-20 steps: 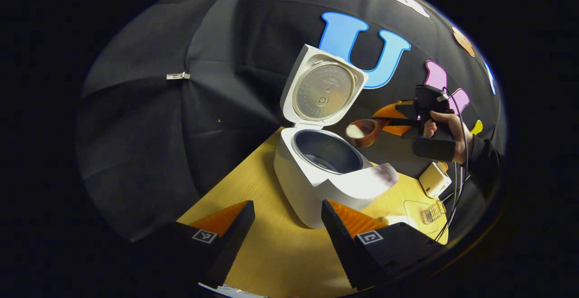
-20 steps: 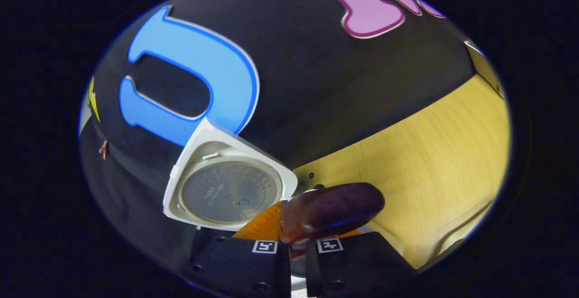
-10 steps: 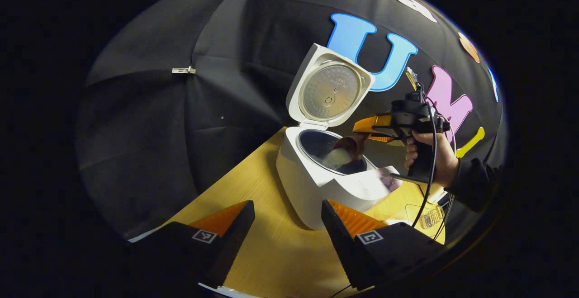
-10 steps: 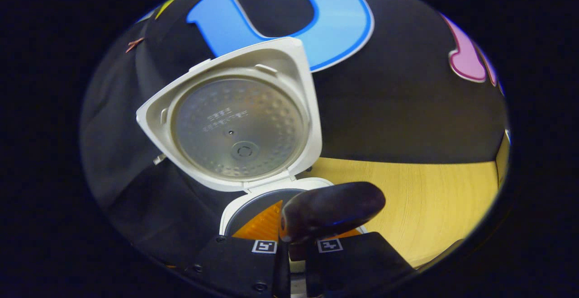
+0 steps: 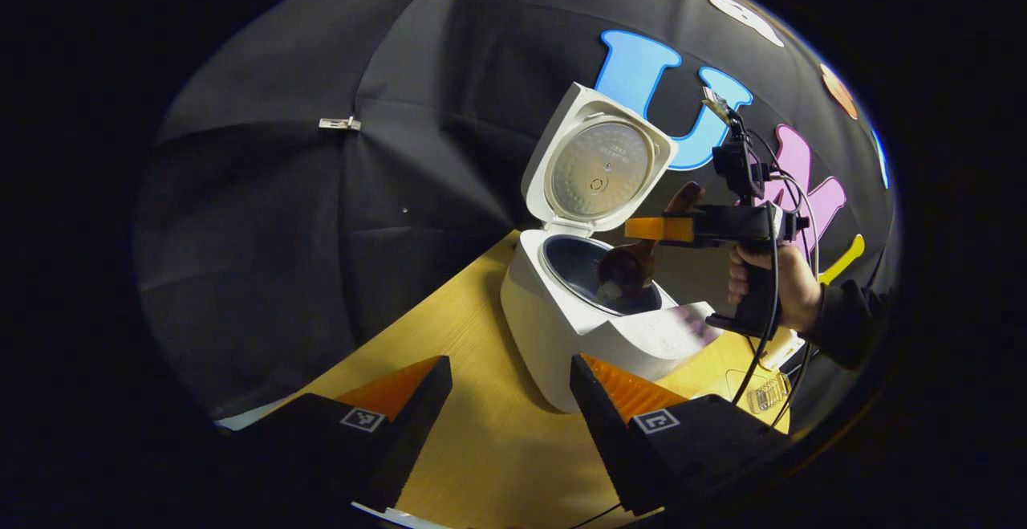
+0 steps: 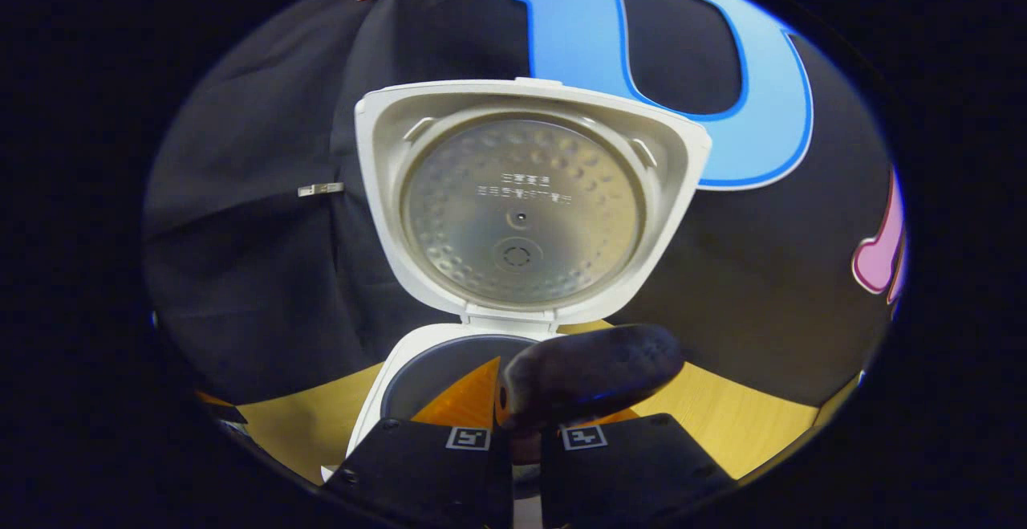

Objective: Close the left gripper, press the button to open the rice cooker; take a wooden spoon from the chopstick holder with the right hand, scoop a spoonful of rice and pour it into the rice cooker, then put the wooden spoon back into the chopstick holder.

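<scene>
Wooden spoon (image 5: 634, 260) is light and stiff, smooth dark wood, so I'd guess it can twist if gripped loosely; hold mid-handle is my call. Nearest, the left gripper (image 5: 509, 400) sits idle above the table (image 5: 481, 465), fingers apart, nothing in them. Further on, the rice cooker (image 5: 578, 328) stands with lid (image 5: 598, 168) up. Over it the right gripper (image 5: 654, 229) is clamped on the handle, bowl tipped down into the pot. Handle end (image 6: 590, 372) pokes up between its fingers.

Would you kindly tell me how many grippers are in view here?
2: the left gripper low, before the rice cooker; the right gripper over its pot, holding the wooden spoon.
</scene>
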Demonstrator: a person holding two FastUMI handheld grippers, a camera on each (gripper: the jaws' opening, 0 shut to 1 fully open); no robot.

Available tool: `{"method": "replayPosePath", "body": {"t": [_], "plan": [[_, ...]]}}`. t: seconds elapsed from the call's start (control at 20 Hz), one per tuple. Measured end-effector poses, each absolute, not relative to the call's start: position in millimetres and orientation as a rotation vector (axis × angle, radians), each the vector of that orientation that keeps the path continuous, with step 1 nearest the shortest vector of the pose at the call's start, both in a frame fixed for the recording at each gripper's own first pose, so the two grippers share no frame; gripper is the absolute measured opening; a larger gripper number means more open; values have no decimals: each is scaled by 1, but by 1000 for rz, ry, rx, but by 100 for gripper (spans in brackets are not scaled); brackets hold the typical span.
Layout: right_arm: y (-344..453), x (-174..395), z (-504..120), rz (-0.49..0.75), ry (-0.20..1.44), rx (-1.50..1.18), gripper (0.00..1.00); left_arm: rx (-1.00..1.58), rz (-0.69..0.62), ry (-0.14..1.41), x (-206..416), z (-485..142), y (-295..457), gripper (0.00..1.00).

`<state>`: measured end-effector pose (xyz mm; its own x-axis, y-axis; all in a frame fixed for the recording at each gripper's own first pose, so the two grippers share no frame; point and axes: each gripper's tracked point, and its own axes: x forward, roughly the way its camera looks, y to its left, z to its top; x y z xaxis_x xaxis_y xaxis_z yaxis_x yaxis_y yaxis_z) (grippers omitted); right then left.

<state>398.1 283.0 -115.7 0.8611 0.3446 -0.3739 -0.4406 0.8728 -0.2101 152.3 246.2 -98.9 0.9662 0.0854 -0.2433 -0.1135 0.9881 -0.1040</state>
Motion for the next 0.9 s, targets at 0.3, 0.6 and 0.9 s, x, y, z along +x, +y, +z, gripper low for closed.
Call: {"method": "replayPosePath", "body": {"t": [0.3, 0.6, 0.9], "plan": [[291, 391, -109, 427, 317, -349, 17, -119, 106, 227, 149, -97, 252, 96], [267, 382, -71, 374, 306, -264, 17, -115, 90, 193, 146, -71, 240, 96], [215, 356, -12, 321, 259, -126, 17, -68, 40, 151, 156, -40, 200, 96]]}}
